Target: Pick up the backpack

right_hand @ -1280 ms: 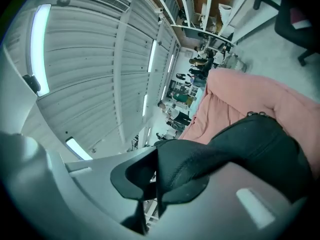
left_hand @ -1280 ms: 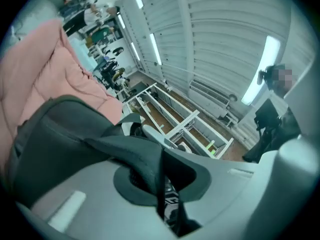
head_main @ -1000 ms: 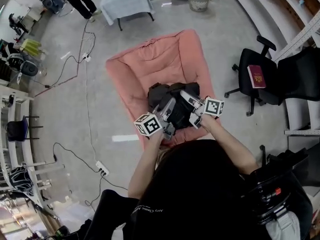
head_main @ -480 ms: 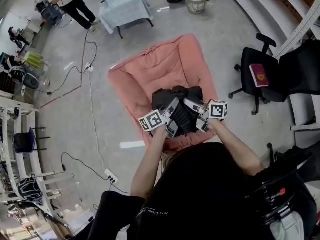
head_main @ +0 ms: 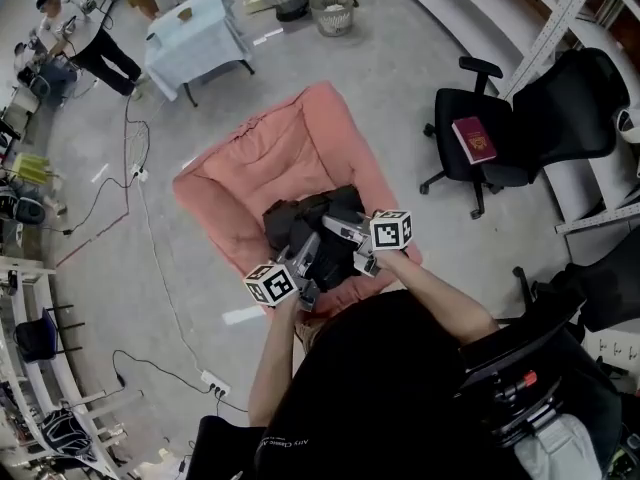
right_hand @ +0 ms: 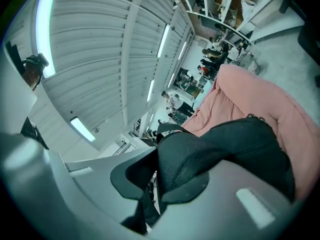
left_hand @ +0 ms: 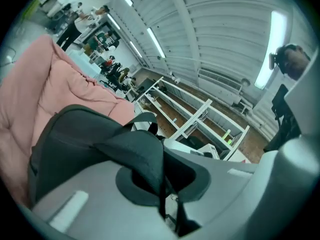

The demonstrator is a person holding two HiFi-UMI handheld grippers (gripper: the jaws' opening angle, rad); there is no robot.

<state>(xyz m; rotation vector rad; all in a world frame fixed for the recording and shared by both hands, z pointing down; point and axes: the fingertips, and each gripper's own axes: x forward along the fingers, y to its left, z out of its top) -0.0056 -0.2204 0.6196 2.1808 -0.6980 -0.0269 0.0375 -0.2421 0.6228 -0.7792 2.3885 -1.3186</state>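
Here, head view. Left gripper (head_main: 306, 253) and right gripper (head_main: 342, 231): I hold both down on the backpack (head_main: 288, 218), one at each side, jaws pointing inward toward each other. Backpack: black, lying on the near end of a pink mat (head_main: 250, 158) spread on the floor. Chair (head_main: 470, 118): black, well apart beyond my right jaws, with a red book (head_main: 473, 139) on its seat. Table (head_main: 195, 43): under a pale cloth, past the mat's far end. Person (head_main: 95, 53): standing near that table.

Left gripper view. Left gripper (left_hand: 161, 176): jaws clamped on a strap (left_hand: 137, 156), whose dark padded fabric fills the gap between them. Backpack (left_hand: 75, 134): its body sits just left of the jaws and touches the lower one. Mat (left_hand: 45, 84): behind the backpack, farther left. Shelving (left_hand: 192, 116): pale frames well beyond the jaw tips.

Right gripper view. Right gripper (right_hand: 156, 184): jaws closed on a mesh strap (right_hand: 182, 166), which is folded and pinched between them. Backpack (right_hand: 255, 141): its body sits just right of the jaws, over the lower one. Mat (right_hand: 260, 99): beyond the backpack, rising behind it. I cannot tell whether the two straps are one piece.
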